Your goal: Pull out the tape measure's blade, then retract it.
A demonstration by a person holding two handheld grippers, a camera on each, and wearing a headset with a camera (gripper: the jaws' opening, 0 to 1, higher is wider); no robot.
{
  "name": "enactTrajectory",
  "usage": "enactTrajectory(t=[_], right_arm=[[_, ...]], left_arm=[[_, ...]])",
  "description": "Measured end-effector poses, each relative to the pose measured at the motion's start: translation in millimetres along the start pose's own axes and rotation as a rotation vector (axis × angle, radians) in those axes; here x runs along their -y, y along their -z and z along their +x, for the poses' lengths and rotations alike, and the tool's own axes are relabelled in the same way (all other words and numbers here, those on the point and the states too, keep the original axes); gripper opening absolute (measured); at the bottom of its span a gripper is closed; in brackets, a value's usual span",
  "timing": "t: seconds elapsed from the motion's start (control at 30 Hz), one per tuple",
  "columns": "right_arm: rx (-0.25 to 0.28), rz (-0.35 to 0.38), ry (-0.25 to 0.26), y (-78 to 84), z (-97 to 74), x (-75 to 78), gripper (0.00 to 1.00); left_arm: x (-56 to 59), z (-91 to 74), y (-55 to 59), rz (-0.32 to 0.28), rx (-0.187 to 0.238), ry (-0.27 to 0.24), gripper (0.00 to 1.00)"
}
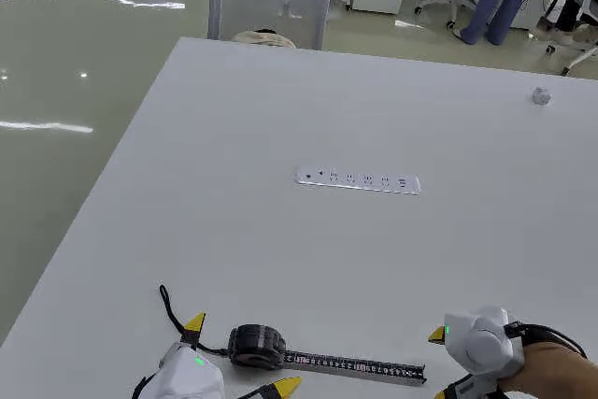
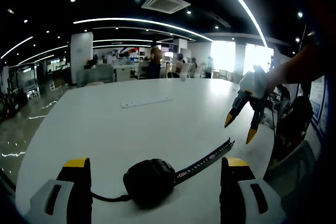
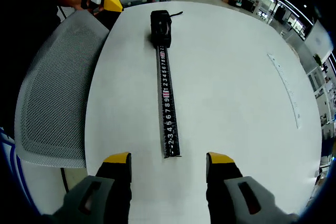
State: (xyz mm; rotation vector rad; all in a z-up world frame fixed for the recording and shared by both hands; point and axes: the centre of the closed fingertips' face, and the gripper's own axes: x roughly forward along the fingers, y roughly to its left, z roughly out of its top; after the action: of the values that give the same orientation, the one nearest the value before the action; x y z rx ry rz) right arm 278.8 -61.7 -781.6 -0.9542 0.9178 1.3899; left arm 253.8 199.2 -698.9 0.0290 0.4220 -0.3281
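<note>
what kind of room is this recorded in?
Probably an open-plan office: a large white table with a power strip in its middle, a mesh office chair at its far edge, and a ceiling air-conditioner cassette overhead.

On the counter point(image 1: 234, 231), the tape point(image 1: 256, 345) sits near the front edge between the left tongs point(image 1: 239, 354). Its blade point(image 1: 355, 367) runs right, ending just before the right tongs point(image 1: 437, 364). A power strip point(image 1: 358, 179) lies behind, mid-counter.
</note>
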Motion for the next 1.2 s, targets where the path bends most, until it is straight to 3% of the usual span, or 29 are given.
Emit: enactTrajectory(t=[0.23,0.5,0.73,1.0,1.2], right_arm=[[-0.022,-0.022,-0.044,0.9,15.2,3.8,0.54],[-0.033,0.006,-0.034,8.0,24.1,10.4,0.48],[-0.046,0.008,-0.055,12.3,30.7,2.0,0.41],[-0.03,0.027,0.005,14.4,34.8,11.1,0.27],[-0.034,0.024,0.004,14.2,34.5,10.7,0.25]], left_arm=[[-4.7,4.0,2.5,-0.015,0.005,-0.044,1.0],[-3.5,4.9,6.9,-0.035,-0.004,-0.052,1.0],[-11.4,11.7,14.7,-0.042,-0.017,-0.075,1.0],[-14.0,15.4,16.4,-0.049,-0.012,-0.058,1.0],[-22.3,13.1,17.8,-0.078,-0.002,-0.08,1.0]])
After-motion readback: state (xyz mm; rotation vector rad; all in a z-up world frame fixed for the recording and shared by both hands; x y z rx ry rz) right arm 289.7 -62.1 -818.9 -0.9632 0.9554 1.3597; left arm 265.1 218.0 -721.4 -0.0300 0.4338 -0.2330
